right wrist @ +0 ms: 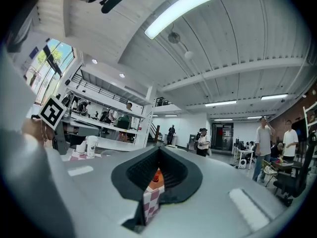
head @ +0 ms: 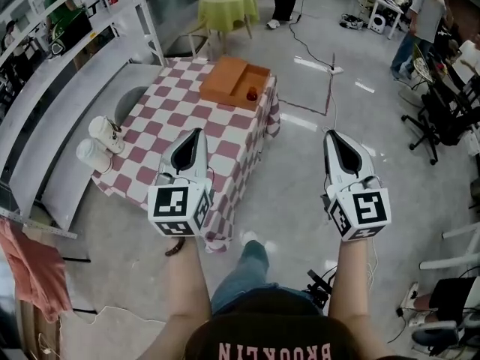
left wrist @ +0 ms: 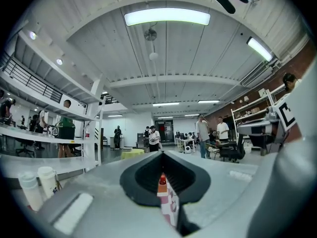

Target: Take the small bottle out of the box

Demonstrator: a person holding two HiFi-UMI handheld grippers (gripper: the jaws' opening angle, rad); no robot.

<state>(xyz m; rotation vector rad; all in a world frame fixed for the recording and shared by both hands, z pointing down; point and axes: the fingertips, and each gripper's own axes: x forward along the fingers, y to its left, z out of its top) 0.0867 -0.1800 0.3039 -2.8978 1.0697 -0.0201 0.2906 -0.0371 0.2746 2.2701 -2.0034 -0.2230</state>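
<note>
Both bare forearms reach forward side by side, level with each other and well apart. The left gripper (head: 196, 133) hangs over the near edge of the table (head: 157, 137), its nose aimed toward the far end. Its jaws meet at the tips, with nothing between them. The right gripper (head: 331, 134) is held over bare floor (head: 300, 178) just off the table's right side. Its jaws are also closed together and empty.

The small bottle (head: 252, 94), red, stands in the right compartment of the box (head: 229, 77). The box sits at the far end of the table, well ahead of both grippers. Through each gripper's own view the bottle shows only as a small red dot beyond the closed tips.

Two white cups (head: 100, 145) sit at the table's left edge, near the left gripper. A long grey shelf (head: 52, 137) runs close along that side. The floor to the right is open as far as the office chairs (head: 442, 118).
</note>
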